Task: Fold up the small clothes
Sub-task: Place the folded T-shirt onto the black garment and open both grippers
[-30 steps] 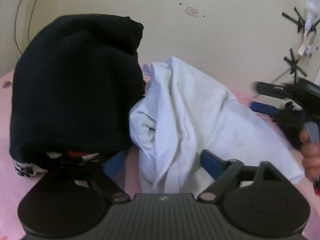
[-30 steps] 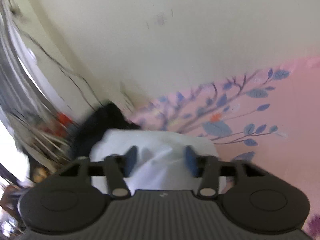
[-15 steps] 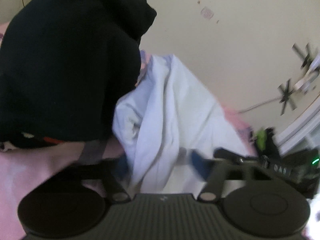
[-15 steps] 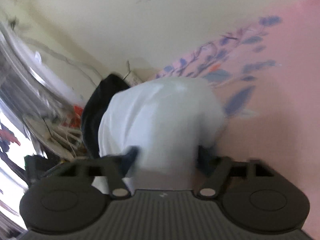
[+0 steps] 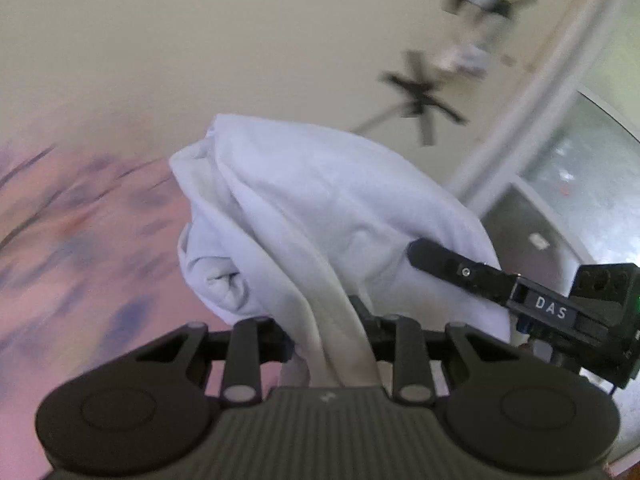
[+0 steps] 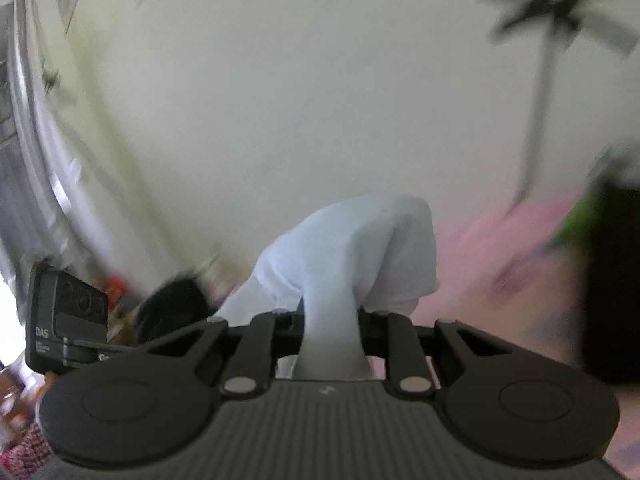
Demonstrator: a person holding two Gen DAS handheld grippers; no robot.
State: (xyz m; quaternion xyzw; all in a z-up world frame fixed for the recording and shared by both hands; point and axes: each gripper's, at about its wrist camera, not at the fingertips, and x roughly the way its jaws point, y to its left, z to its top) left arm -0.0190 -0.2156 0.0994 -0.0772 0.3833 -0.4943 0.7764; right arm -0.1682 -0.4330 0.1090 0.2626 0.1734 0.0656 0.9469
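Observation:
A white garment [image 5: 320,208] hangs bunched between my two grippers, lifted above the pink flowered sheet [image 5: 80,240]. My left gripper [image 5: 328,340] is shut on a thick fold of it. My right gripper [image 6: 330,328] is shut on another edge of the same white garment [image 6: 352,248]. The right gripper's body, marked DAS [image 5: 552,312], shows at the right of the left wrist view, close by. The left gripper's body [image 6: 68,328] shows at the left of the right wrist view.
A black garment [image 6: 172,304] lies low at the left in the right wrist view. A dark shape [image 6: 612,280] fills that view's right edge. The cream wall [image 5: 200,60] with black tape marks stands behind. A window frame [image 5: 540,120] is at the right.
Both grippers closed on the white garment and raised it off the sheet. The black pile left the left wrist view as the camera swung right. The two grippers came nearer each other.

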